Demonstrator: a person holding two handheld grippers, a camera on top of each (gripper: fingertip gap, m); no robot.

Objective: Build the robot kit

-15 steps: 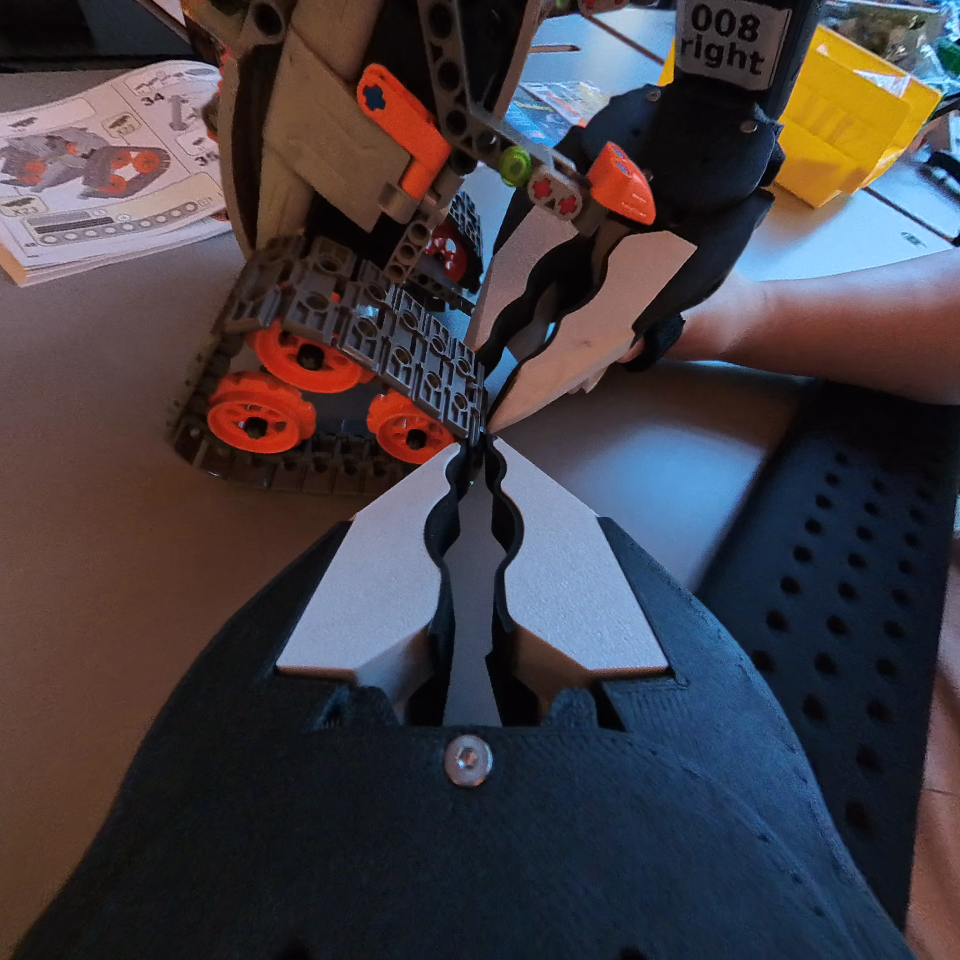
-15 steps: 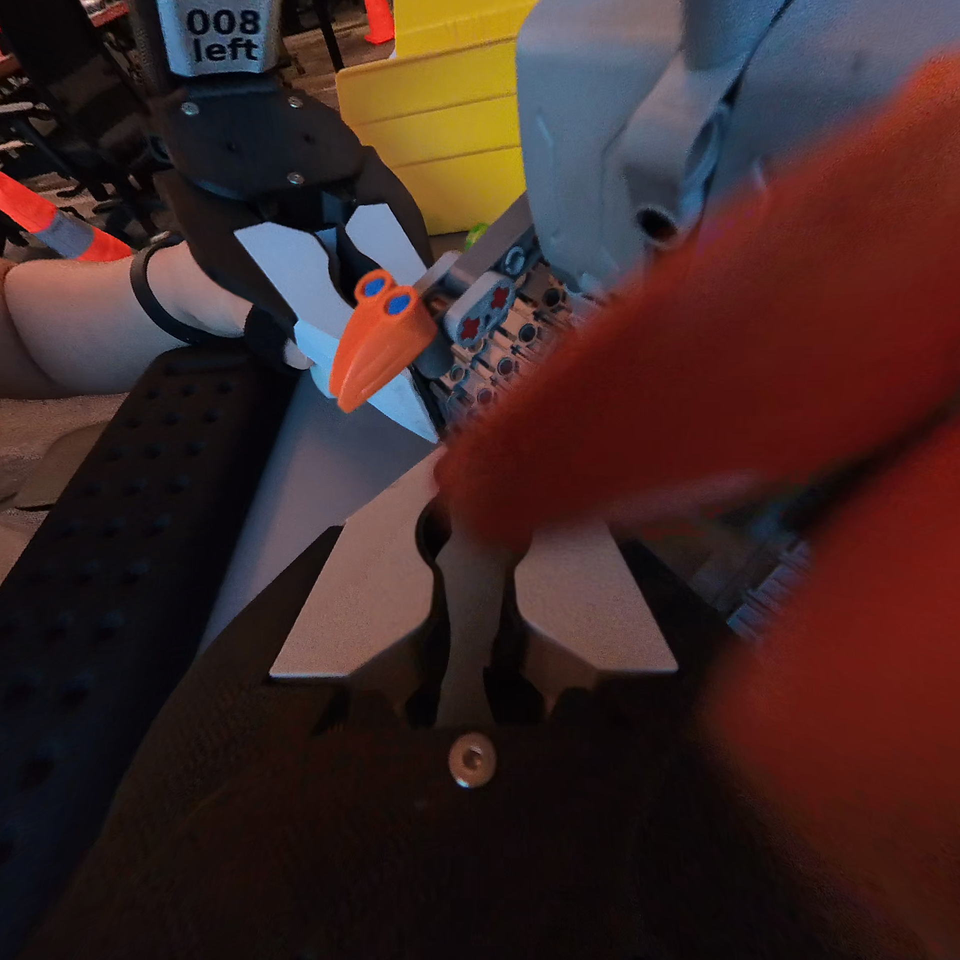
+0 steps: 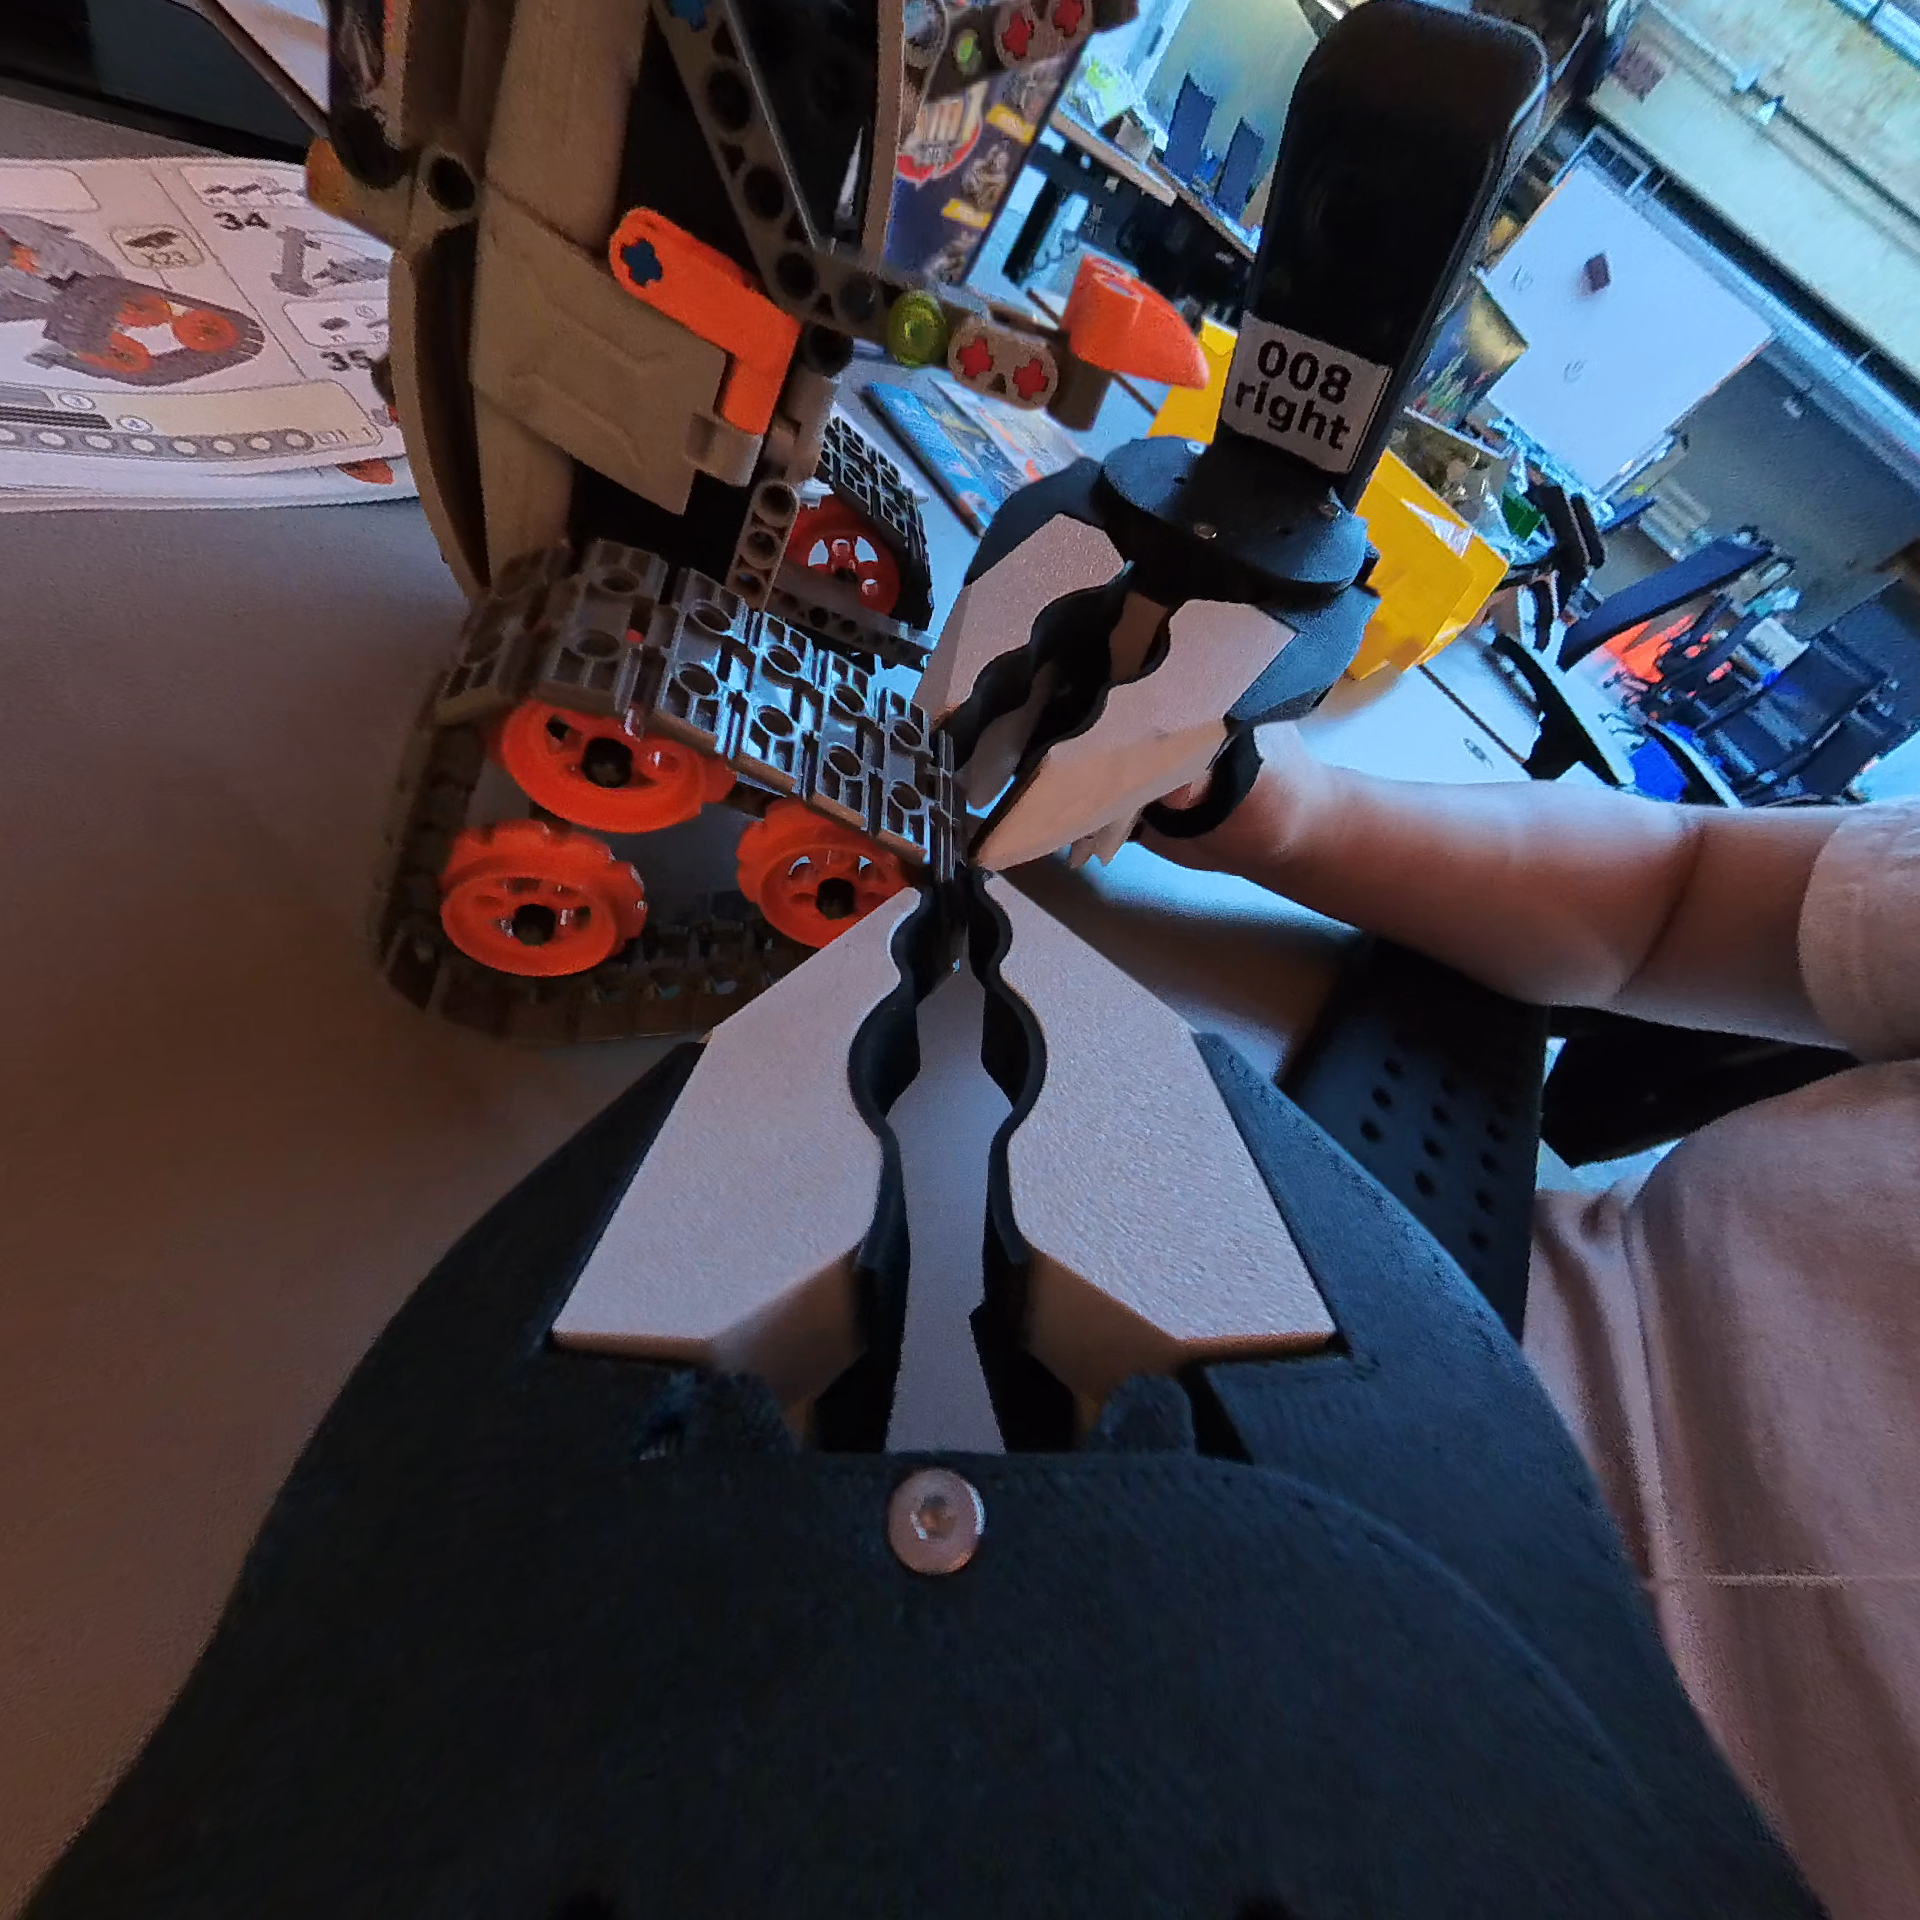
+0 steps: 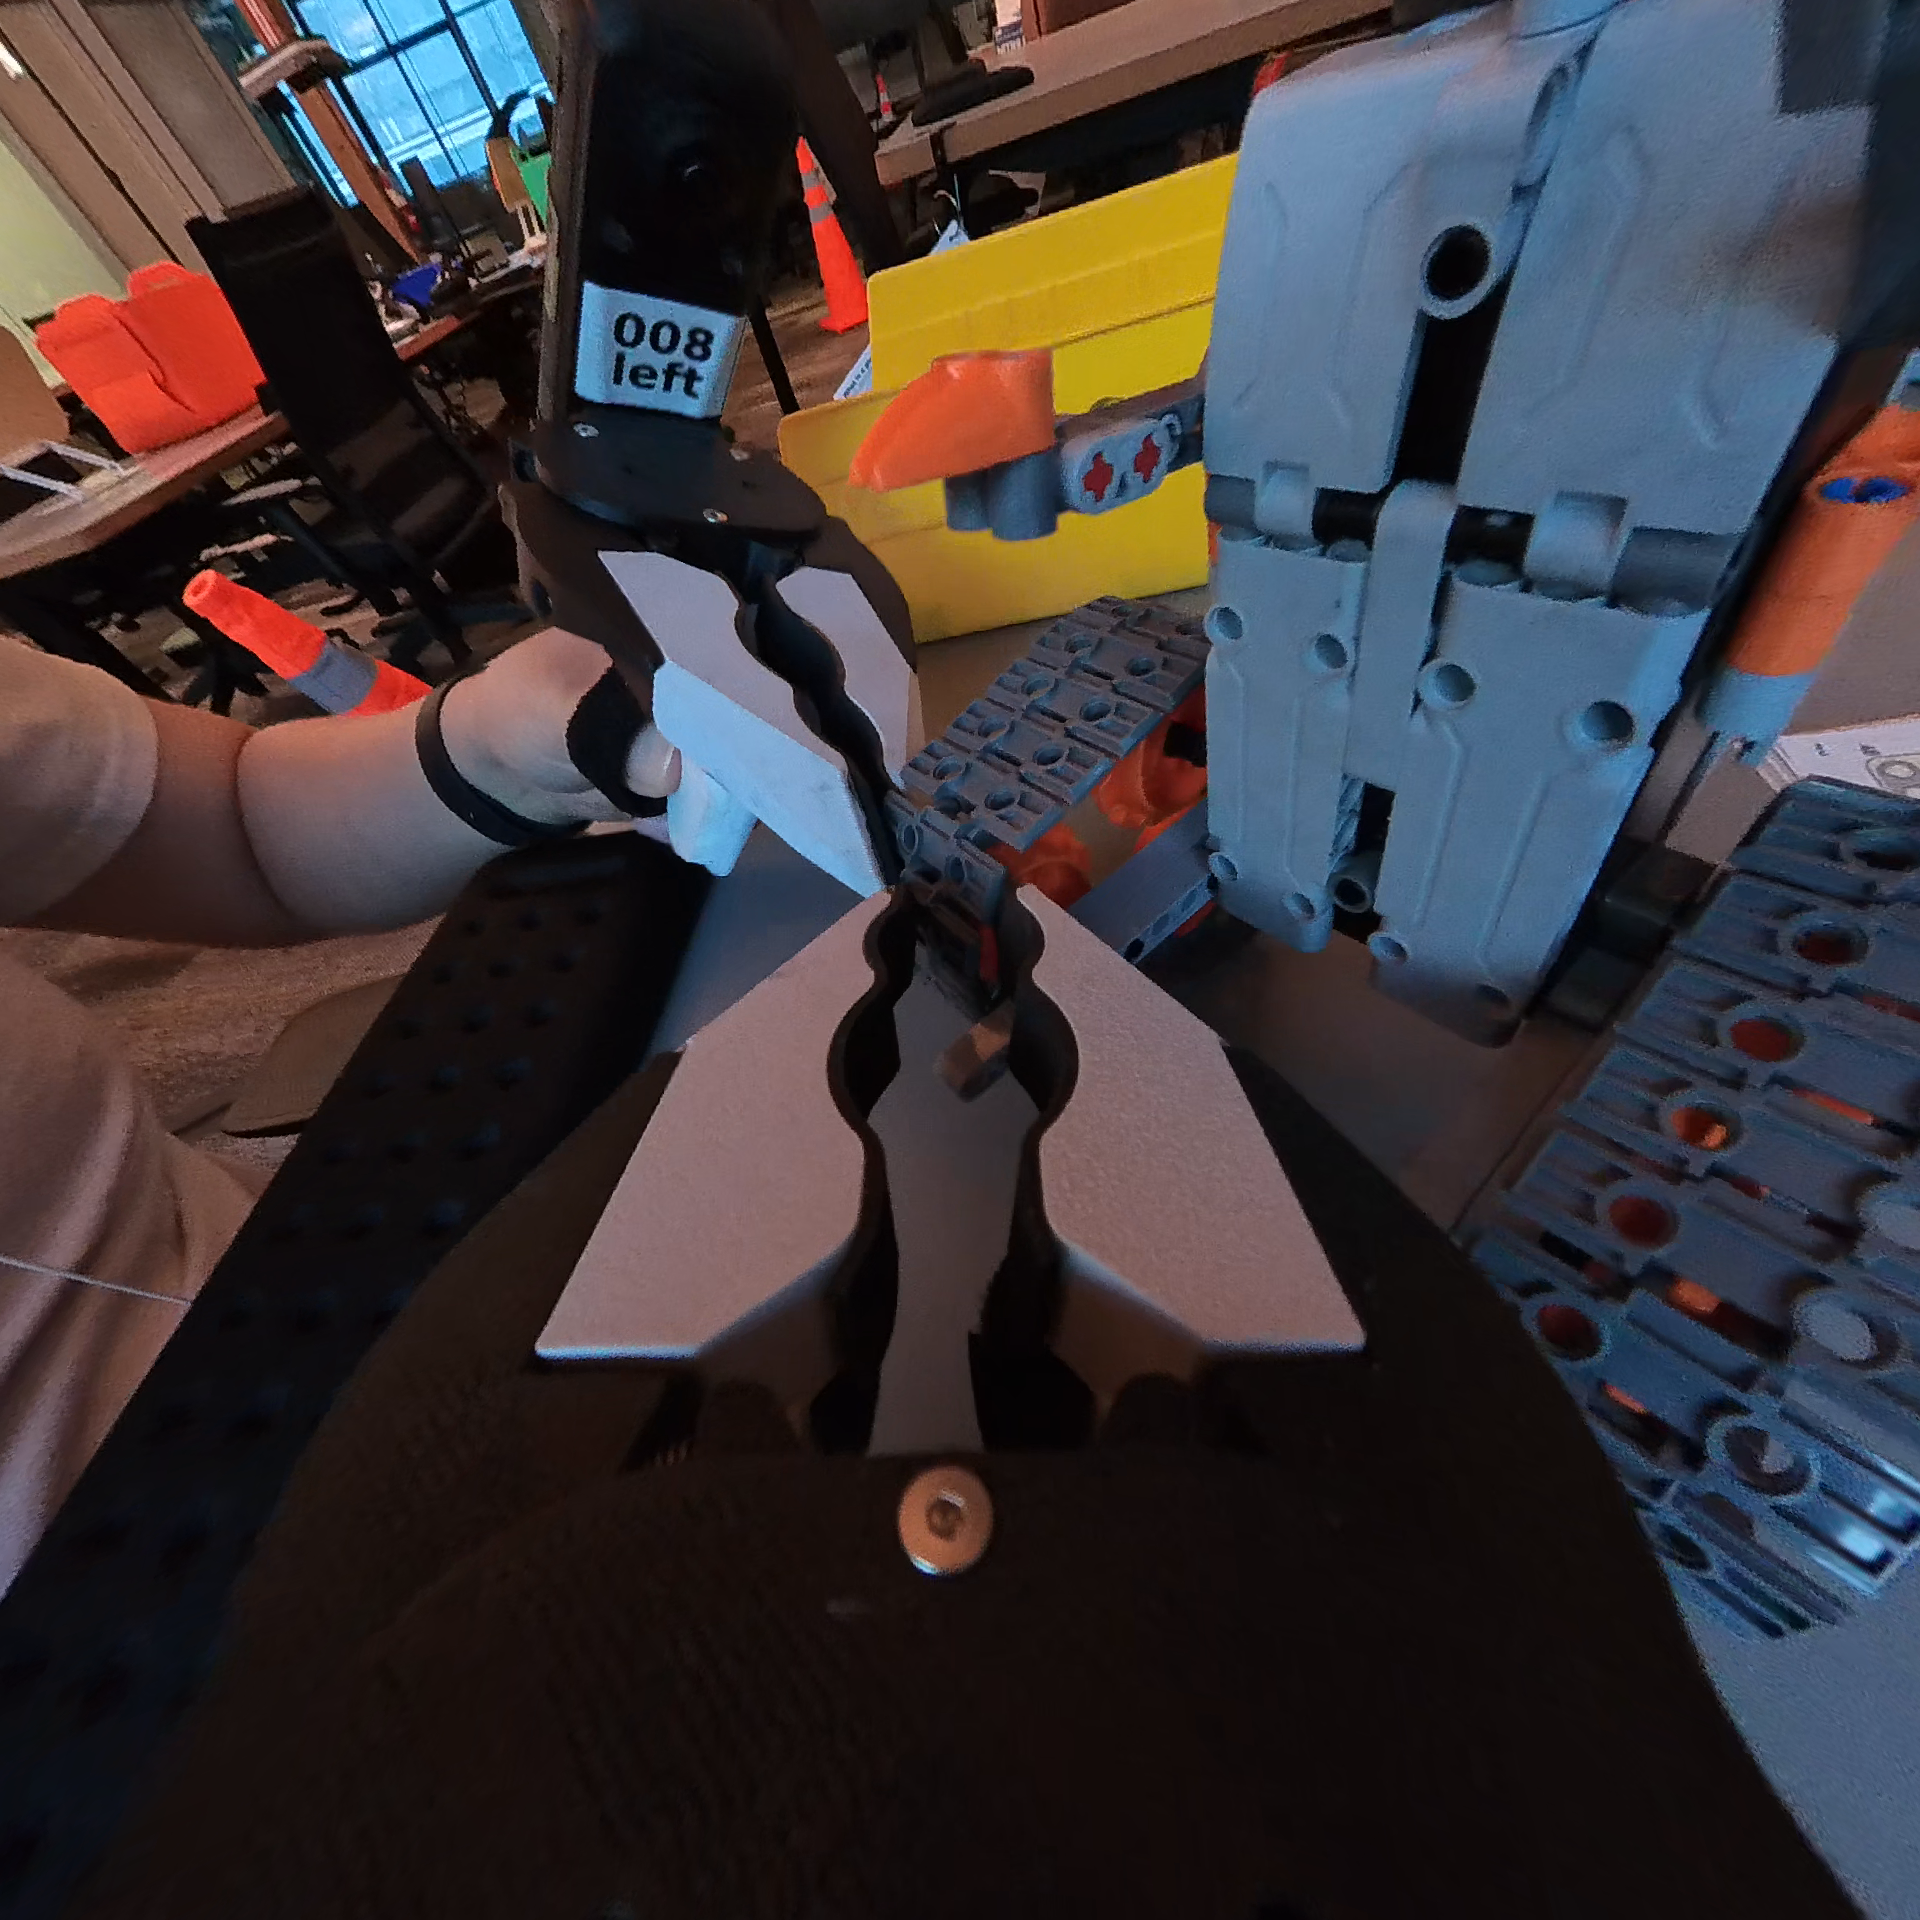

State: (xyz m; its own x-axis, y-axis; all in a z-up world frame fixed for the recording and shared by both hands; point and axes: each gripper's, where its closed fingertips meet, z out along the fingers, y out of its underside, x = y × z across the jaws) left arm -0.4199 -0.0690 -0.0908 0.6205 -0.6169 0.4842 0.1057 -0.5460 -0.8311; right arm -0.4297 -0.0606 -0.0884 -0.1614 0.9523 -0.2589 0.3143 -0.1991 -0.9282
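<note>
Grey surface [image 3: 208, 1039] carrying a yellow bin [image 4: 1039, 436], contents not discernible, and an upright grey-and-orange brick-built tracked vehicle [image 3: 582, 436], whose grey track [image 3: 748, 707], looped round orange wheels [image 3: 608, 764], is pinched at one end by both the left hand-held gripper [image 3: 951, 899] and the right hand-held gripper [image 4: 956, 925].
</note>
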